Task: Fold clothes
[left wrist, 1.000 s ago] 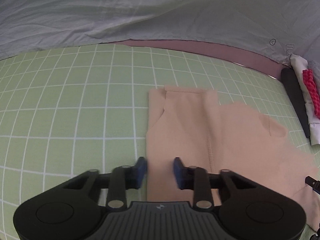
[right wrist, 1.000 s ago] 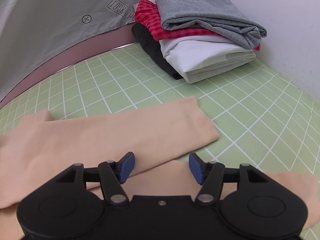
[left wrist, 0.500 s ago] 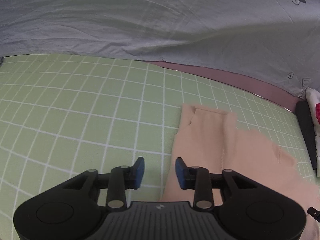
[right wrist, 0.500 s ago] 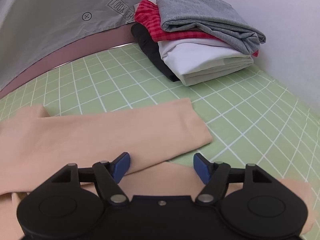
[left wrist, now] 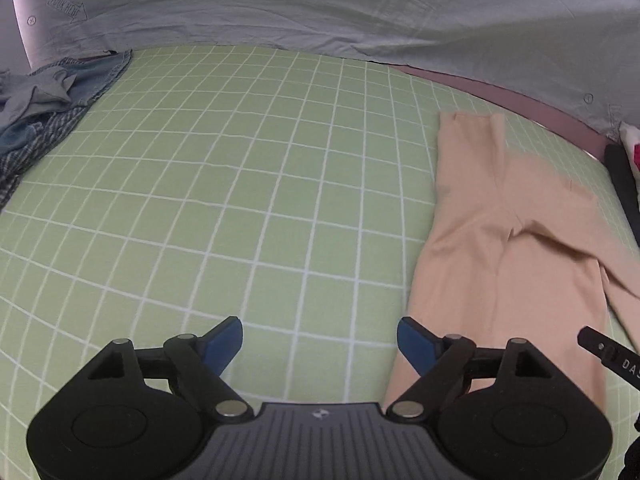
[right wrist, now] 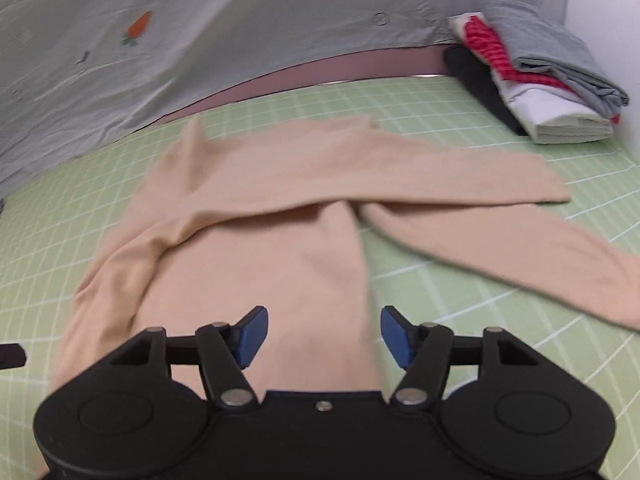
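A peach long-sleeved garment (right wrist: 280,216) lies spread on the green checked mat (left wrist: 240,184), one sleeve across its body toward the right and another running to the lower right. In the left wrist view the garment (left wrist: 500,240) lies at the right. My left gripper (left wrist: 320,340) is open and empty above bare mat, left of the garment's edge. My right gripper (right wrist: 322,336) is open and empty above the garment's near part.
A stack of folded clothes (right wrist: 540,80), grey, red, white and black, stands at the back right by the wall. A heap of denim and checked clothes (left wrist: 44,104) lies at the back left. A grey sheet with carrot prints (left wrist: 320,8) hangs behind the mat.
My left gripper has opened wide and moved left off the garment. My right gripper has pulled back and swung left, and now sees the whole garment.
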Action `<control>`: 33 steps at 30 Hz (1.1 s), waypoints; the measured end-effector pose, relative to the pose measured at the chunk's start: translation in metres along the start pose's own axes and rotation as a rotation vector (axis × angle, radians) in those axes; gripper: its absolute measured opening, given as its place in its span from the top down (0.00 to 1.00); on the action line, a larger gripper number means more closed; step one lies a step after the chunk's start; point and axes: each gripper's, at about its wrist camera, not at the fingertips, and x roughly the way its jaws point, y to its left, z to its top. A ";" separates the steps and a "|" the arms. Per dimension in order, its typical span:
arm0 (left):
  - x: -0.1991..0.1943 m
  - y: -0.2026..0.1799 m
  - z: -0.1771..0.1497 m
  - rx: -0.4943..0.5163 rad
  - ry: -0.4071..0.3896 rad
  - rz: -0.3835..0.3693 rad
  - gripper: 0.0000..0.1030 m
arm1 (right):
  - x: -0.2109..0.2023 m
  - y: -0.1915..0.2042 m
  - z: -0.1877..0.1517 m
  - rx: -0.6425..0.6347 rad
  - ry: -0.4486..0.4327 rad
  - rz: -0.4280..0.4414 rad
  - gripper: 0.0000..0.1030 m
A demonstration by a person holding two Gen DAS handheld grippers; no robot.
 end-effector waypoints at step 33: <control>-0.027 0.080 -0.034 0.132 0.050 -0.112 0.16 | -0.053 0.097 -0.094 0.009 0.085 -0.041 0.95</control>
